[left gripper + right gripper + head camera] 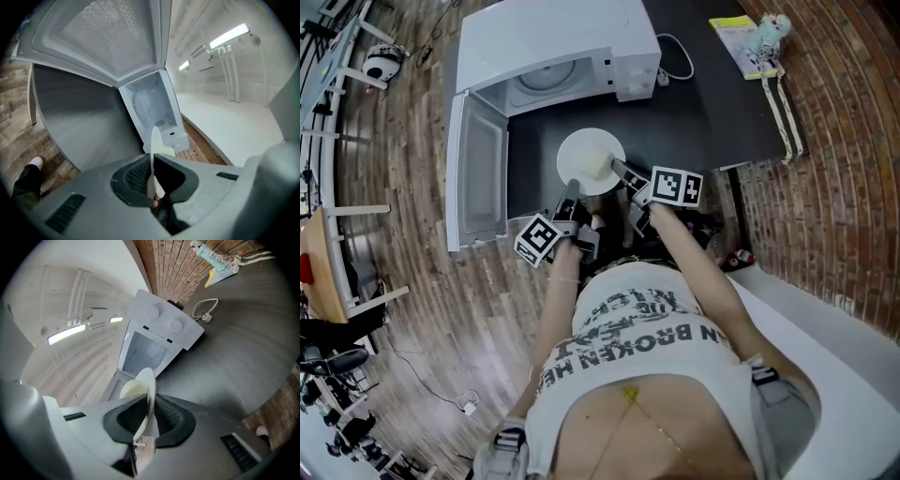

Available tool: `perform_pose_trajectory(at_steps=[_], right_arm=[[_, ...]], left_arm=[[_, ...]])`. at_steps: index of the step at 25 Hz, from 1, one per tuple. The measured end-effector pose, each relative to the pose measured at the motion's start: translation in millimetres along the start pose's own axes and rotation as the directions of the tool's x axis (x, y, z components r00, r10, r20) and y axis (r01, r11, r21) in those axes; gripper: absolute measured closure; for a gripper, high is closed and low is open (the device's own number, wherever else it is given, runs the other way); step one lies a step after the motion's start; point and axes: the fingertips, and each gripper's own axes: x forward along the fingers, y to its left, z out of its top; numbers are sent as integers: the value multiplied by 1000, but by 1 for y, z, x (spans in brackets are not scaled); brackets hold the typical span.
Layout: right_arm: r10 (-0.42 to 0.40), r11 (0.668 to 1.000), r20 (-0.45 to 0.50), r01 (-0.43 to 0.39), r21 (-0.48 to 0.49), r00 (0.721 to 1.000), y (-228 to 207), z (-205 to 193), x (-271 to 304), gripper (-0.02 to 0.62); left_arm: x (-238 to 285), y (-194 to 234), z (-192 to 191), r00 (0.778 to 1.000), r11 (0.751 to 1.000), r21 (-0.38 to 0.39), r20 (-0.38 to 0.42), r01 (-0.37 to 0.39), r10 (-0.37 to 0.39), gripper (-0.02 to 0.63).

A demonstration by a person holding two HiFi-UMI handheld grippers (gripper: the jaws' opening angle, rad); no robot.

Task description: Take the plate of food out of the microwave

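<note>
My left gripper (570, 192) and right gripper (626, 173) are both clenched on the rim of the round plate (577, 150). It lies level at the frame centre, over the dark table (712, 103), just below the open microwave (553, 47). The microwave's door (478, 178) stands at the left.

**Clearance around the open microwave**

The microwave (553, 42) takes the table's (722, 103) far left corner. I see nothing blocking its cavity mouth. Its open door (478, 178) stands out along the left edge and walls off that side. The plate (592, 161), clamped at its rim by the left gripper (572, 187) and right gripper (623, 172), fills the gap beside the door near the front edge. The surface to the right is bare up to the cable (675, 56), with a booklet (733, 33) and toy (766, 33) at the far right corner.
</note>
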Motion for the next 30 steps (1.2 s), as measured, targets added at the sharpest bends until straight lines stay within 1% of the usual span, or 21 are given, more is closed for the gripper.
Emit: perform_pose_trajectory(at_steps=[10, 19, 25, 30], right_arm=[[32, 999, -68, -33, -24, 997, -6, -9, -34, 549], [55, 997, -166, -62, -35, 985, -11, -39, -57, 549], [63, 997, -175, -71, -36, 983, -4, -52, -61, 549], [62, 998, -153, -66, -23, 986, 2, -57, -58, 551]], left_arm=[[-19, -10, -40, 997, 1000, -15, 77, -18, 19, 581], [-53, -3, -75, 986, 997, -50, 158, -53, 60, 581], [-69, -1, -77, 984, 997, -65, 170, -49, 59, 581], [-74, 0, -70, 987, 997, -60, 152, -37, 46, 583]])
